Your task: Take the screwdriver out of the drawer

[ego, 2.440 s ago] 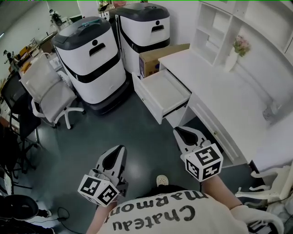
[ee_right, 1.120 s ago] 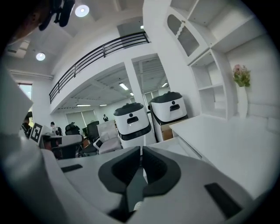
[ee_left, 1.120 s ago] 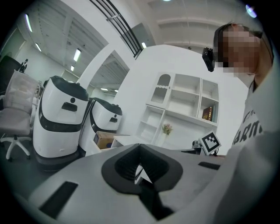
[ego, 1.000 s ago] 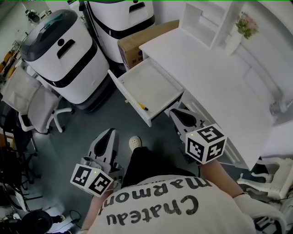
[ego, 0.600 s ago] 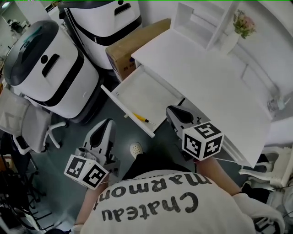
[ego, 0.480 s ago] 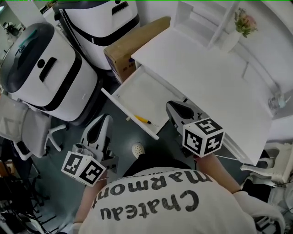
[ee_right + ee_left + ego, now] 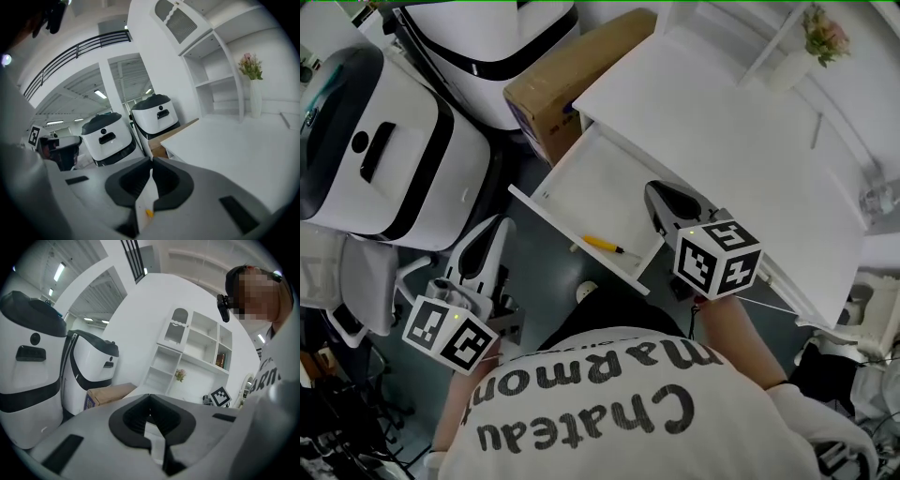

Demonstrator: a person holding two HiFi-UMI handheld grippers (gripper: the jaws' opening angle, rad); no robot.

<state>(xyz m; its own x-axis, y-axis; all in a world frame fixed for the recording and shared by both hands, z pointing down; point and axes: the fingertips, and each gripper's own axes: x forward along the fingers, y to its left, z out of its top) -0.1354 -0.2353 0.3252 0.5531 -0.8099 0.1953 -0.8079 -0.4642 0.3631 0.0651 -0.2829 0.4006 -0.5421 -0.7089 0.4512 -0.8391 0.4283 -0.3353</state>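
The white drawer stands pulled out from under the desk. A yellow-handled screwdriver lies inside it, close to the front panel. My right gripper is shut and empty, hovering over the drawer's right side, just beyond the screwdriver. In the right gripper view the closed jaws point over the drawer, and a bit of the yellow screwdriver shows in the slot below them. My left gripper is shut and empty over the floor, left of the drawer front. In its own view the left gripper is aimed at the desk.
The white desk runs to the right, with a shelf unit and a vase of flowers at the back. A cardboard box sits behind the drawer. Two large white machines and an office chair stand at the left.
Both grippers have moved towards the drawer. The right one now hangs over its right side and the left one is beside its front. The screwdriver lies where it was.
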